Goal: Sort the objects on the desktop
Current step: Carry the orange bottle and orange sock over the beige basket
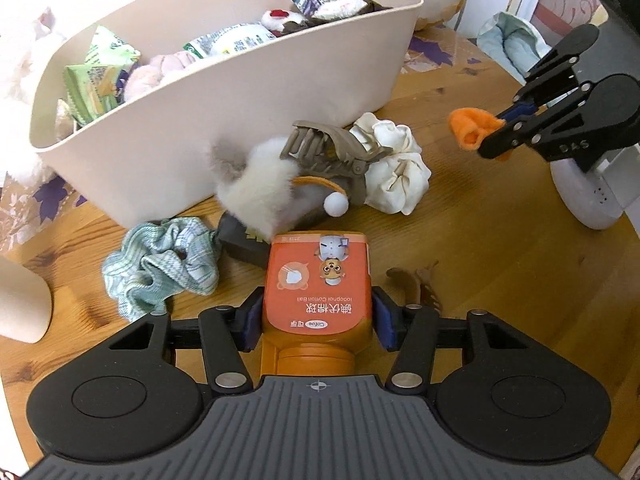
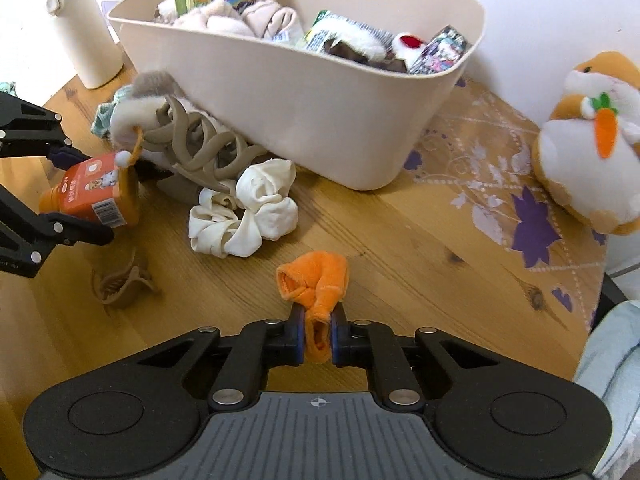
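**Desk editor:** What is sitting closest to the lens on the left?

**Photographer:** The left gripper (image 1: 318, 322) is clamping an orange cotton-ball bottle (image 1: 318, 284), its blue pads pressing both sides, cap end toward the camera. The bottle is hanging just over the wooden table (image 1: 480, 248). Left of it a pale green scrunchie (image 1: 160, 268) is lying on the wood, beside a dark box (image 1: 244, 240) partly tucked under a fluffy grey-white plush (image 1: 256, 184).

**Desk editor:** And moving across?

**Photographer:** A taupe claw clip (image 1: 332, 148) is resting on the plush, touching a cream scrunchie (image 1: 396, 168). A small brown hair clip (image 1: 416, 284) is lying just right of the bottle. Behind them all, the beige bin (image 1: 224, 120) is standing loaded with snack packets and soft toys.

**Desk editor:** The other hand?

**Photographer:** Nearest its own camera, the right gripper (image 2: 318, 340) is pinching a small orange fabric piece (image 2: 316, 284) between fully closed jaws, the cloth bulging out beyond the fingertips above the table. In that view the bottle (image 2: 92, 192) is showing at far left in the other gripper, the cream scrunchie (image 2: 244, 216) is lying centre-left, the bin (image 2: 312, 108) is standing behind, and a carrot-holding plush (image 2: 588, 152) is sitting at far right on a patterned mat (image 2: 500, 184). A cream cup (image 2: 84, 28) is standing left of the bin.
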A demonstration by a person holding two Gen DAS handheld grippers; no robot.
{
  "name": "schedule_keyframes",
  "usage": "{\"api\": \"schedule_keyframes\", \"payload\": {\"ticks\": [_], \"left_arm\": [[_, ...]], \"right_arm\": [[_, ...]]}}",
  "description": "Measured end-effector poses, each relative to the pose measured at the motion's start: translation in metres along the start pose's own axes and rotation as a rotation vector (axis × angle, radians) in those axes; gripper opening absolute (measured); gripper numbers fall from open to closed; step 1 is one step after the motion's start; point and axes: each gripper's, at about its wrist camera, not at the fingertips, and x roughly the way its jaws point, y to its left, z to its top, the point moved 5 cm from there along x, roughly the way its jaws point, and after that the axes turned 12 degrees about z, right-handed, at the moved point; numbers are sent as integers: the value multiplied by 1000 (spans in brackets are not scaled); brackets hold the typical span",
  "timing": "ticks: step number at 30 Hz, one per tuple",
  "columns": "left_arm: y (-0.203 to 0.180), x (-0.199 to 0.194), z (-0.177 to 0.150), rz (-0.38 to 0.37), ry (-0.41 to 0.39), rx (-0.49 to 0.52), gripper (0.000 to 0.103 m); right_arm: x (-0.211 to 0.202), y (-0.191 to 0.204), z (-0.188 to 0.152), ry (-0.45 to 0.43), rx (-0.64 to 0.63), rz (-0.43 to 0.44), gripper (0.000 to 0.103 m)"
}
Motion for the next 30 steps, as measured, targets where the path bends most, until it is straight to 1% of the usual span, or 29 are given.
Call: {"api": "schedule_keyframes", "payload": {"ticks": [2, 5, 9, 14, 17, 22, 25, 30], "left_arm": [[-1, -3, 3, 0, -13, -18, 55], [2, -18, 2, -18, -38, -46, 55], [4, -37, 4, -28, -85, -36, 55], [20, -65, 14, -19, -144, -42, 55], [34, -82, 27, 0, -190, -48, 55], [57, -103, 62, 45, -278, -66, 55], [68, -106, 84, 83, -313, -83, 55], [76, -97, 123, 148, -335, -108, 55]], "right_arm": [[-9, 0, 0, -23, 11, -5, 12], [-26, 3, -1, -64, 30, -10, 12], [-39, -2, 4, -117, 27, -27, 12], [-66, 3, 11, -196, 31, -59, 12], [-83, 6, 20, -247, 28, -77, 12], [-105, 9, 43, -325, 21, -109, 12], [-113, 9, 62, -369, 27, -130, 12], [-117, 4, 97, -425, 53, -169, 12]]}}
